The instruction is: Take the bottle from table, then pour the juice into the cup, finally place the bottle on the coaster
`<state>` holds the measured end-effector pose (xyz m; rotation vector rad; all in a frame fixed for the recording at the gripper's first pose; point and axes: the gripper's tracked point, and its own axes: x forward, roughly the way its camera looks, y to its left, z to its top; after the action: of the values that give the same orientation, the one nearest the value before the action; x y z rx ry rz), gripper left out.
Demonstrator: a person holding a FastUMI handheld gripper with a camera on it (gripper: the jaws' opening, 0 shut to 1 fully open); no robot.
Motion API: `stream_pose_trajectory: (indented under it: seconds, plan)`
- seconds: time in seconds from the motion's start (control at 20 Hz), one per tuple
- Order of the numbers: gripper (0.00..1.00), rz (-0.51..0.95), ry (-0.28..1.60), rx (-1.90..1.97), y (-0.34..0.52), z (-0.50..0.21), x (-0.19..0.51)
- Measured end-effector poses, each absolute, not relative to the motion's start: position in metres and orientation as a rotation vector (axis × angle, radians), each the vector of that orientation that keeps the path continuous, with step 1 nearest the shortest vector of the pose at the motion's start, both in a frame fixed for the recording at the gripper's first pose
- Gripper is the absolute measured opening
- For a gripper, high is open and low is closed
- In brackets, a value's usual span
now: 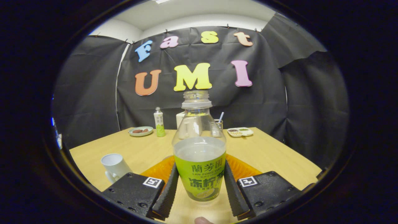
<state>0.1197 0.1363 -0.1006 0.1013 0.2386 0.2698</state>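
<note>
Gripper view puts the bottle point(199, 161) upright and uncapped between the two fingers, both of which press its labelled sides, so the gripper point(200, 186) is clamped on it low down, likely to keep the juice level. Its base shows above the table point(273, 155); whether it rests there or hangs just clear, I cannot tell. Just behind it lies the orange coaster point(242, 169). The white cup point(114, 166) stands near the table's left edge. Along the far edge sit a small bottle point(159, 122), a plate point(141, 131) and a divided tray point(240, 132).
</note>
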Motion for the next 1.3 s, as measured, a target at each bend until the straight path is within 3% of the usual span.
stream_pose_trajectory:
  seconds: [0.7, 1.3]
  plan:
    - [0.76, 0.281, 0.282, -0.314, 0.138, -0.089, 0.122]
    - [0.76, 0.244, 0.171, -0.728, 0.146, -0.066, 0.119]
